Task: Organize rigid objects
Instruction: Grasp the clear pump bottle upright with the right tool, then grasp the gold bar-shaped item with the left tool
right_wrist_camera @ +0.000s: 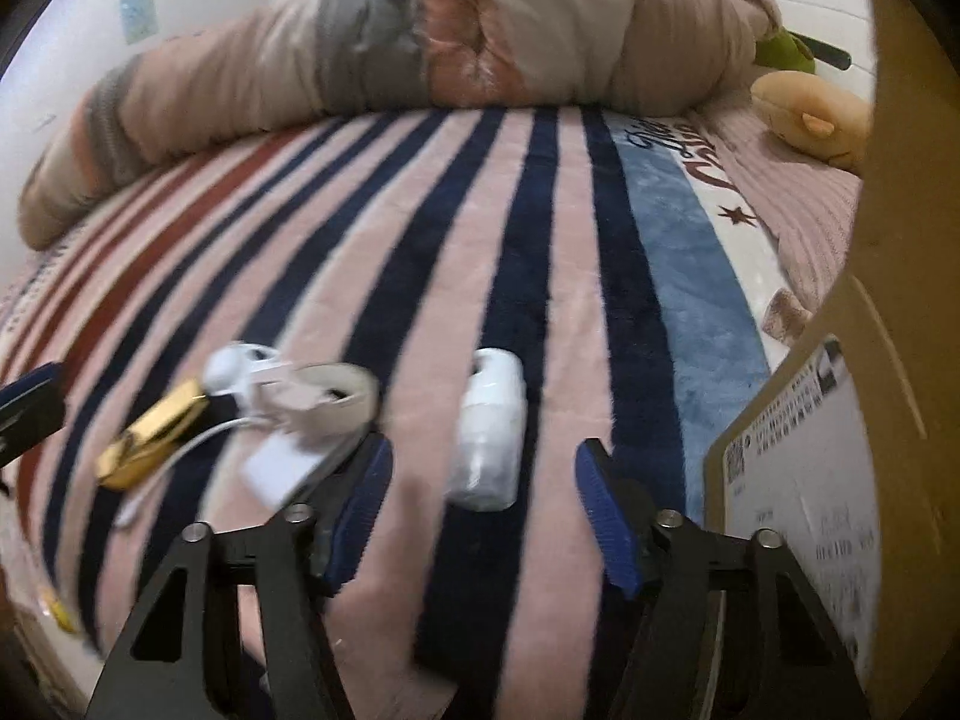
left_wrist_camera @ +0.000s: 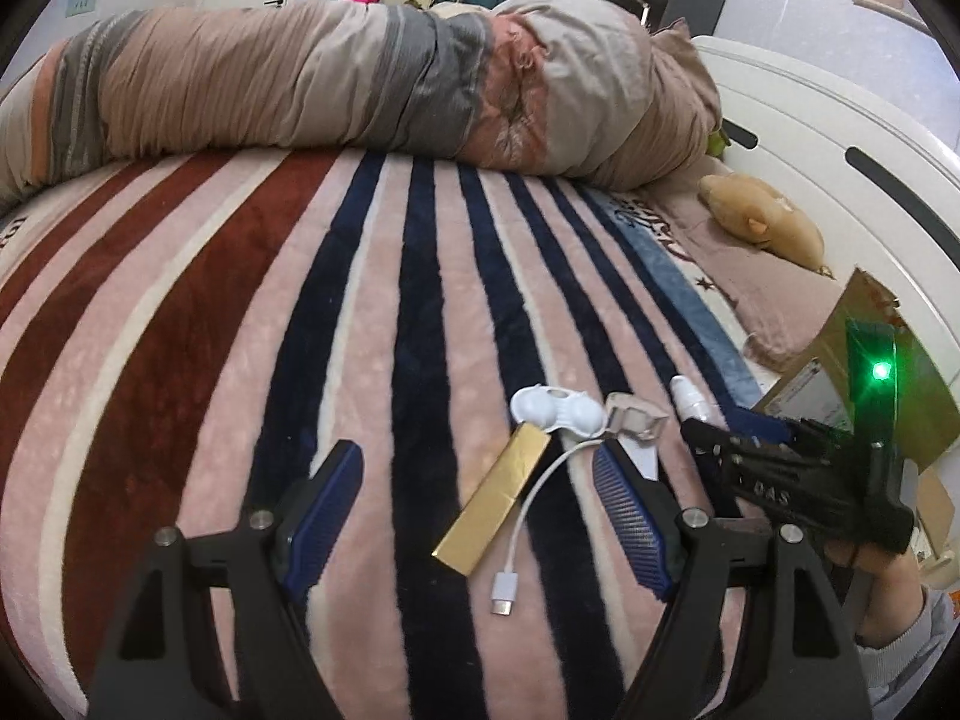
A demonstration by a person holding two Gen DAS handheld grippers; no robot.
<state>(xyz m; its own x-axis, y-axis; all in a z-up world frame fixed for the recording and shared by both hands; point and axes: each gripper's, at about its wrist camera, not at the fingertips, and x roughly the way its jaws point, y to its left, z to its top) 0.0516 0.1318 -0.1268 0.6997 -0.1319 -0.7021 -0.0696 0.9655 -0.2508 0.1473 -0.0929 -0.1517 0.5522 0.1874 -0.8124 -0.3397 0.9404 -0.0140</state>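
Note:
Small items lie on a striped blanket point(left_wrist_camera: 360, 312). In the left wrist view my left gripper point(left_wrist_camera: 480, 462) is open, with a gold bar-shaped box point(left_wrist_camera: 495, 507) and a white USB cable point(left_wrist_camera: 528, 516) between its fingers. A white double-cup case point(left_wrist_camera: 558, 411) and a clear clip point(left_wrist_camera: 636, 420) lie just beyond. My right gripper point(right_wrist_camera: 483, 468) is open around a white bottle point(right_wrist_camera: 489, 429) lying on the blanket. The gold box point(right_wrist_camera: 153, 432), the white case point(right_wrist_camera: 231, 369) and a white adapter point(right_wrist_camera: 282, 465) lie to its left. The right gripper also shows in the left wrist view point(left_wrist_camera: 780, 480).
A cardboard box point(right_wrist_camera: 840, 450) with a label stands at the right, also in the left wrist view point(left_wrist_camera: 840, 372). A rolled quilt point(left_wrist_camera: 360, 78) lies across the back of the bed. A tan plush toy point(left_wrist_camera: 762, 219) lies near the white headboard point(left_wrist_camera: 840, 138).

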